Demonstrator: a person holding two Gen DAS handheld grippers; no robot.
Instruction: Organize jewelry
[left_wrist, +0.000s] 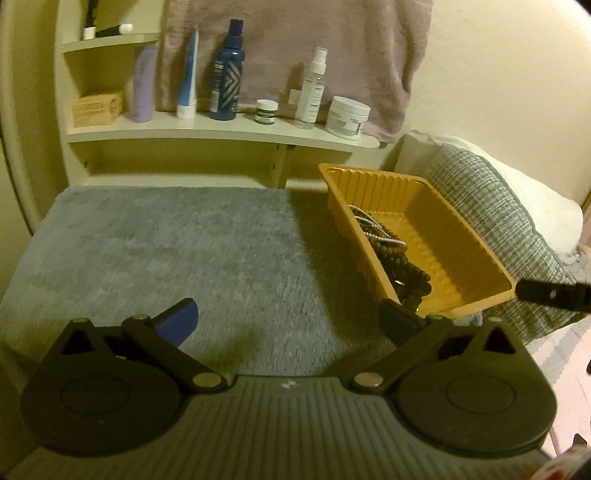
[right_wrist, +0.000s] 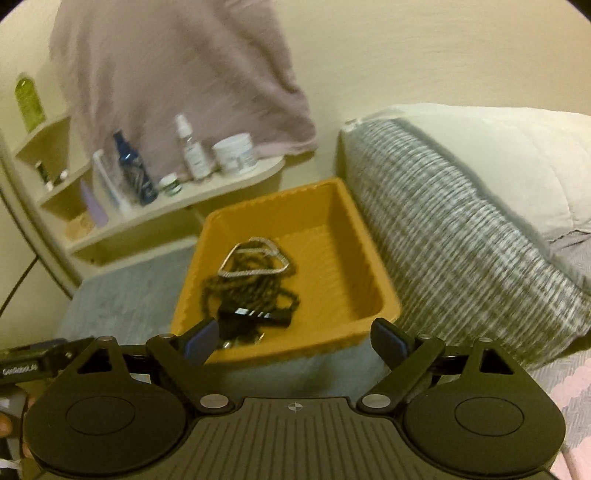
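An orange plastic tray (left_wrist: 461, 236) (right_wrist: 332, 221) sits on a grey fluffy mat (left_wrist: 166, 243). Inside it lies a heap of dark beaded strands (left_wrist: 406, 273) (right_wrist: 251, 284), a silver chain (right_wrist: 255, 258) (left_wrist: 373, 225) and a small black flat piece (right_wrist: 258, 314). My left gripper (left_wrist: 291, 319) stands open above the mat, left of the tray, nothing between its blue pads. My right gripper (right_wrist: 295, 341) is open just above the tray's near rim, nothing held. The right gripper's black finger shows at the left wrist view's right edge (left_wrist: 550, 293).
A cream shelf (left_wrist: 221, 133) behind the mat carries bottles, tubes and jars, among them a blue bottle (left_wrist: 227, 74) and a white jar (left_wrist: 347, 117). A mauve cloth (left_wrist: 295, 44) hangs on the wall. A grey knitted cushion (right_wrist: 461, 229) presses against the tray's right side.
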